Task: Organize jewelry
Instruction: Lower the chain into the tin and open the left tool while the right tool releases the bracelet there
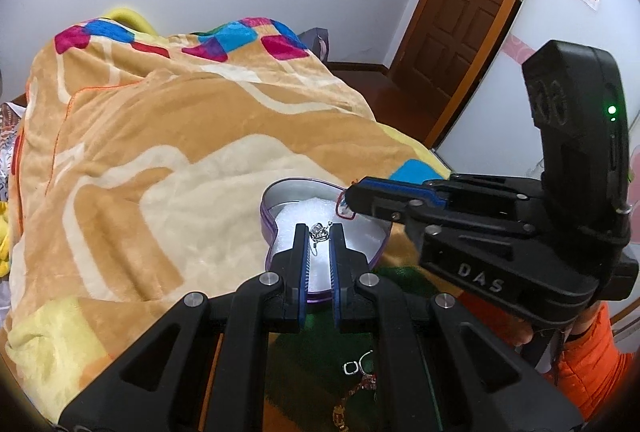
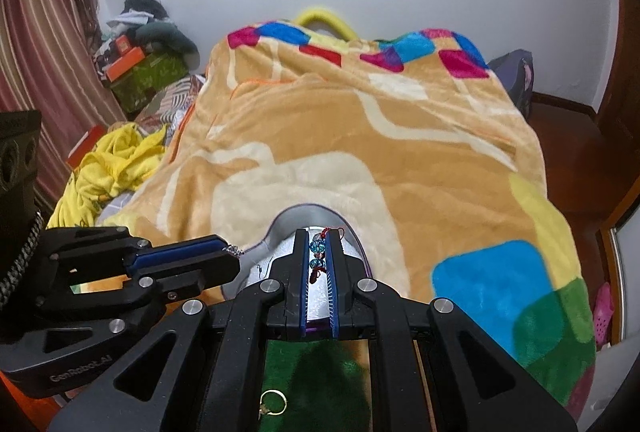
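Observation:
A purple heart-shaped tin with white padding sits on the blanket; it also shows in the right wrist view. My left gripper is shut on a silver pendant necklace over the tin. It shows from the side in the right wrist view. My right gripper is shut on a red cord bracelet with blue beads, also over the tin. It enters the left wrist view from the right with the red cord at its tip.
More jewelry lies on a green patch near me: silver and gold pieces and a gold ring. The orange blanket covers the bed. Yellow clothes and boxes lie at left. A door stands at right.

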The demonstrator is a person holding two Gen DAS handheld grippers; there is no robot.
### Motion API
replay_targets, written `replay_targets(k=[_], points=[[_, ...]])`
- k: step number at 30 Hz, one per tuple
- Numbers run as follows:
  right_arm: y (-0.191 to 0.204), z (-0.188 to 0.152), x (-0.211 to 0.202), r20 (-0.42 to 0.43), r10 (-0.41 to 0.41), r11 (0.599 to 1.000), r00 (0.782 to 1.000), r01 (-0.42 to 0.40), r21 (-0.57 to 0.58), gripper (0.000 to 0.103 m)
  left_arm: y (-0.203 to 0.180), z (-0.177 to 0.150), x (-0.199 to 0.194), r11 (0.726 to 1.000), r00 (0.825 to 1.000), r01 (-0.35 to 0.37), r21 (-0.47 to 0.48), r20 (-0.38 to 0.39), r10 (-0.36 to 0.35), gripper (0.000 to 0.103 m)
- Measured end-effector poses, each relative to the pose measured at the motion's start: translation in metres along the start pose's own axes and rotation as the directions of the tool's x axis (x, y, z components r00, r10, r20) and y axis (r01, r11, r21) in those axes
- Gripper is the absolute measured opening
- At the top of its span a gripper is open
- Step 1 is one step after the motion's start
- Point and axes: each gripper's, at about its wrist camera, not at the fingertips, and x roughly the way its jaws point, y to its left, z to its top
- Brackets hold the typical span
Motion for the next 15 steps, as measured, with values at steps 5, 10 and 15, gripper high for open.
replay_targets(k=[5,10,15], points=[[-0.004,-0.003,0.01,-0.046,-0.008,1.0,0.999,0.008,-0.01,0.007,0.0,0.0,0.008,1.0,1.0,-0.002,0.002,-0.022,0.002,0.008],[-0.007,-0.004,0.014,-0.081,0.0,1.0,0.997,-0.001,-0.011,0.007,0.002,0.0,0.009,1.0,0.999,-0.024,-0.002,-0.028,0.024,0.008],[-0.007,-0.004,0.015,-0.109,-0.002,1.0,0.994,0.001,-0.01,0.008,0.002,0.0,0.002,1.0,0.999,-0.029,-0.008,-0.022,0.029,0.008]])
